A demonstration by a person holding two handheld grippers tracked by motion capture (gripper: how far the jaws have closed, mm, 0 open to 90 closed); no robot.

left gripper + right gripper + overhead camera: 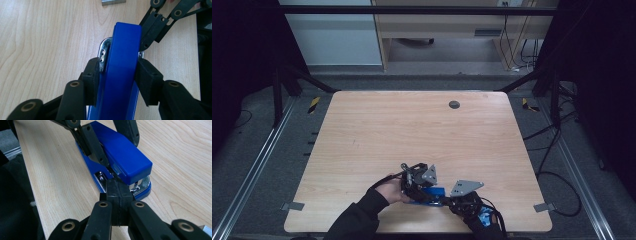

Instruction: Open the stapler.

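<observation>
A light wood-grain bench with rounded corners carries a small round dark grommet near its far edge. Metal rails run along both sides on the grey floor. Yellow-and-black striped tape marks lie on the floor by the far corners. Black cables trail over the floor at the right. Beyond stands a pale wooden desk, with a light panel to its left

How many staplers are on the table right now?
1: a blue stapler near the table's front edge, between the left gripper and the shut right gripper.
</observation>
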